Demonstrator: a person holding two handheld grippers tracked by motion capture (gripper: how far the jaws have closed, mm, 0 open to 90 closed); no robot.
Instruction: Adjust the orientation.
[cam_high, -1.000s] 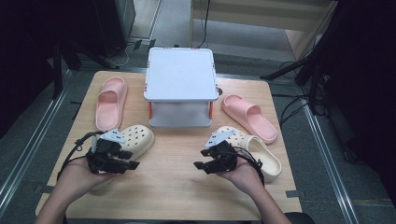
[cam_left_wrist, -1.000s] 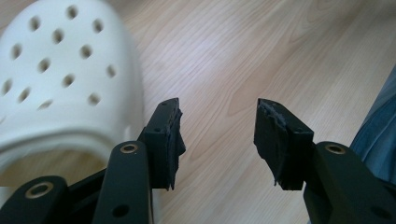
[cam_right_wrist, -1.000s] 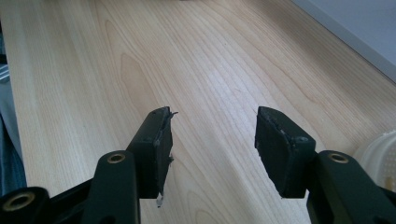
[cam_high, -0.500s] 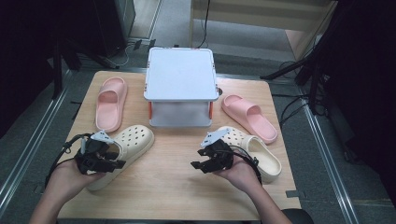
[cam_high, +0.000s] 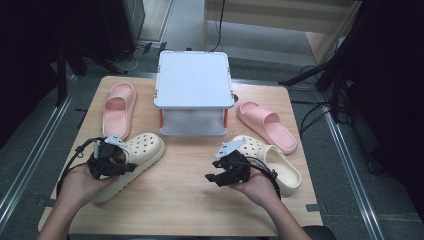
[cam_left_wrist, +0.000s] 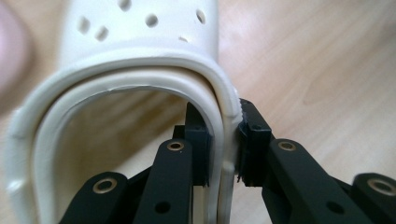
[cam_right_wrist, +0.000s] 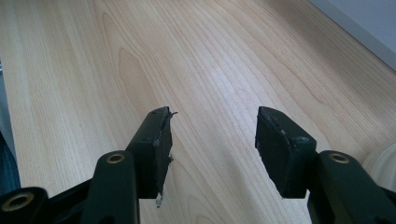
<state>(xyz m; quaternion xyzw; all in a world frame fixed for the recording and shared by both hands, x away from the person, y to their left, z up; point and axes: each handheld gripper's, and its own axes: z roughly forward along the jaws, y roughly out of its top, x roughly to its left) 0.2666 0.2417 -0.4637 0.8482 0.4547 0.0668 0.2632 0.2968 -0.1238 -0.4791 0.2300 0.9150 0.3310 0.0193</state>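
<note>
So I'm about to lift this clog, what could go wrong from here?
The left gripper, whose jaws have just been closing, pinches just the thin collar rim of the cream clog, so it may flex or slip out. Hanging from one side, the clog could swing into the pink slide or white box.

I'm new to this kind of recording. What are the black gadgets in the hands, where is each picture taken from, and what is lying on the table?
A person works at a wooden table with a handheld two-jaw gripper in each hand. The high view looks down from above the person's side; the other two views come from cameras riding on the grippers, looking along their black jaws.

On the table lie a white lidded box, two pink slides and two cream clogs.

The left gripper has just been closing and now pinches the rim of the left cream clog, one jaw inside the opening and one outside. The right gripper is open above bare wood, holding nothing, with the right cream clog beside that hand.
</note>
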